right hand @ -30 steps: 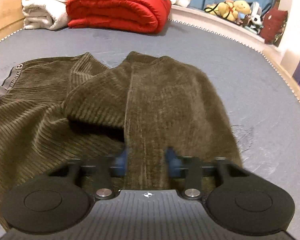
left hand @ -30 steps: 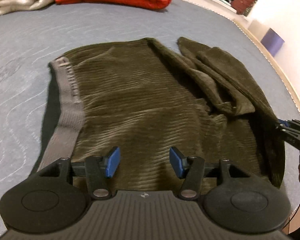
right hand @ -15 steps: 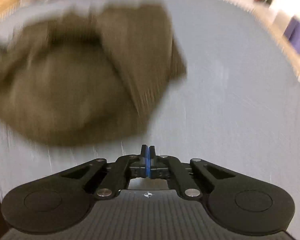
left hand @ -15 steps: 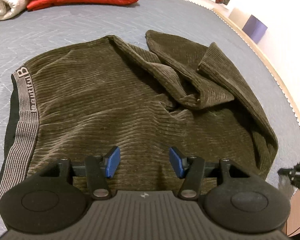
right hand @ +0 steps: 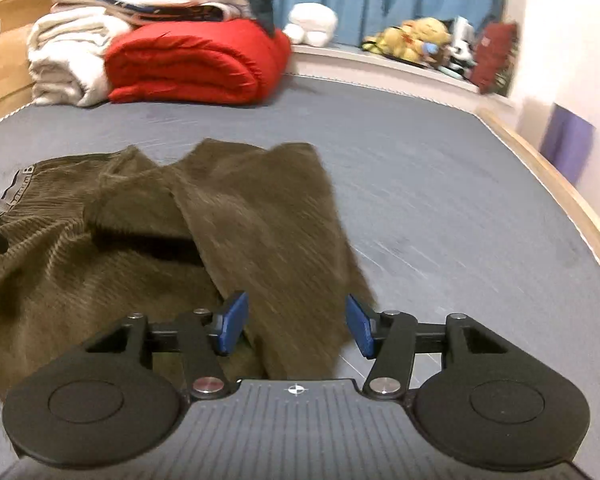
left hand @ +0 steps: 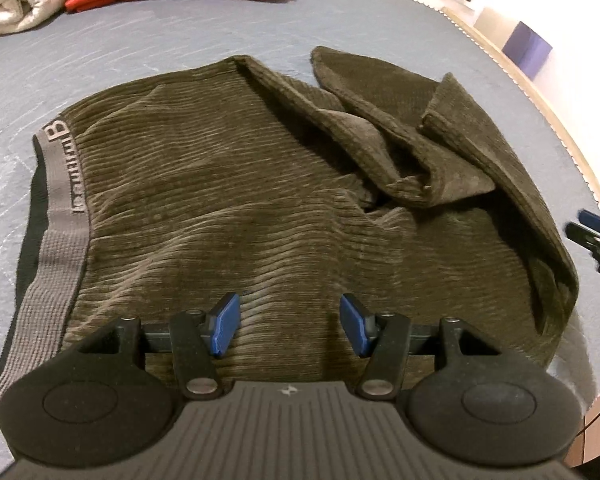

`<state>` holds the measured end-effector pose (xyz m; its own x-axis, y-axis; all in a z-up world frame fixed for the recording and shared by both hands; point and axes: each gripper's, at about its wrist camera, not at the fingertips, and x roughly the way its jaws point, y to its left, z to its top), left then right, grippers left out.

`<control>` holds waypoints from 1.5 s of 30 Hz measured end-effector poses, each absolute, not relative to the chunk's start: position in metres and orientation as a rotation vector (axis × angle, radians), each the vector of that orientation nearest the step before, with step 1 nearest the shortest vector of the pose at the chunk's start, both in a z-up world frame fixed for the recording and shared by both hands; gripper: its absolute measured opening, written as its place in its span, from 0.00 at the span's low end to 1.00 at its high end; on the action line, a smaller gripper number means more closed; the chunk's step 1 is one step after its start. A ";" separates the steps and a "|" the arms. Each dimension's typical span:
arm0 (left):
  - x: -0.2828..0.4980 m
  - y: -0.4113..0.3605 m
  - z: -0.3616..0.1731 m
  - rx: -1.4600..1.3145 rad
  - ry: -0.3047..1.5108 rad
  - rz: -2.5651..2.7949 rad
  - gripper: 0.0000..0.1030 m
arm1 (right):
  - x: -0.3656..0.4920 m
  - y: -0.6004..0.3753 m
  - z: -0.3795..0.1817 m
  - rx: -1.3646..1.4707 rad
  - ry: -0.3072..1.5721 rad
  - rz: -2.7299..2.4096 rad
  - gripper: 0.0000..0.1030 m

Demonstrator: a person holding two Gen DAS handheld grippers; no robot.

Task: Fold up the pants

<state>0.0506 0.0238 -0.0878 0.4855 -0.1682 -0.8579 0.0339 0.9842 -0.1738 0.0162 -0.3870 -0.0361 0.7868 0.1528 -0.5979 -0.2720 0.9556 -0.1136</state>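
The olive ribbed pants (left hand: 236, 208) lie on the grey bed cover, folded over, with the grey waistband (left hand: 64, 184) at the left and the leg ends bunched in loose folds (left hand: 412, 148) at the upper right. My left gripper (left hand: 290, 330) is open and empty, hovering over the near edge of the pants. My right gripper (right hand: 296, 330) is open and empty over the folded leg part (right hand: 260, 232). The right gripper also shows at the right edge of the left wrist view (left hand: 598, 236).
A red rolled quilt (right hand: 196, 64) and white folded blankets (right hand: 66, 60) lie at the bed's far end. Plush toys (right hand: 412, 38) sit on a ledge by blue curtains. The wooden bed edge (right hand: 556, 188) runs along the right, with a purple box (right hand: 566, 148) beyond.
My right gripper, shut half a second ago while swinging away from the pants, is now open and back over the folded leg. The left gripper stayed open over the near edge.
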 end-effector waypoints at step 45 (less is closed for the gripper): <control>0.048 0.024 -0.078 -0.183 1.045 -0.138 0.63 | -0.031 -0.567 -0.046 0.394 0.781 -0.650 0.49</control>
